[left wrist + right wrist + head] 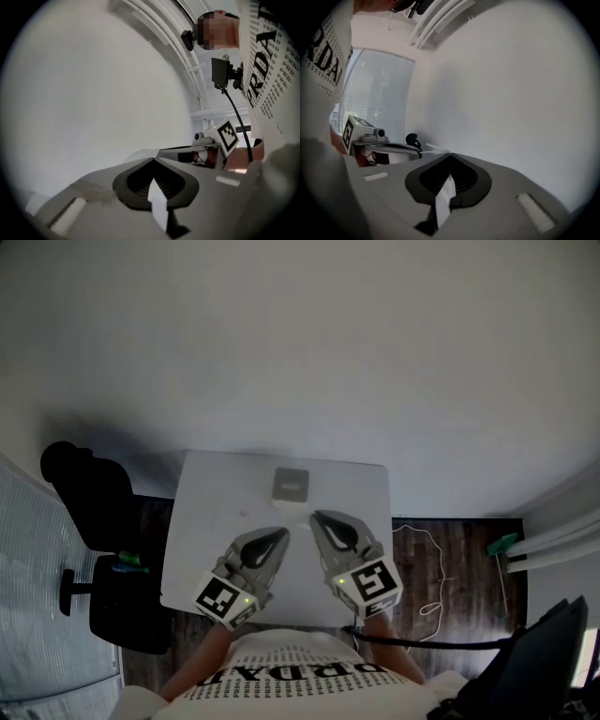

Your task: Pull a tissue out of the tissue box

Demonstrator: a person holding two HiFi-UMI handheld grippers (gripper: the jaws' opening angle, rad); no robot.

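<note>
The tissue box point(290, 485) is a small grey square near the far edge of the white table point(202, 521), with a paler patch at its slot. Both grippers hover over the table's near half, short of the box and pointing toward it. My left gripper point(283, 532) point(153, 159) has its jaws meeting at the tips. My right gripper point(316, 515) point(451, 154) is shut too. A narrow white strip point(158, 206) point(444, 196) lies in the hollow behind each pair of tips; I cannot tell what it is. No tissue hangs between the grippers.
A black office chair point(84, 491) stands left of the table, with a dark stool point(127, 610) nearer me. A cable point(433, 570) loops on the dark wood floor at the right. A white wall lies beyond the table. My printed shirt point(286, 681) fills the bottom edge.
</note>
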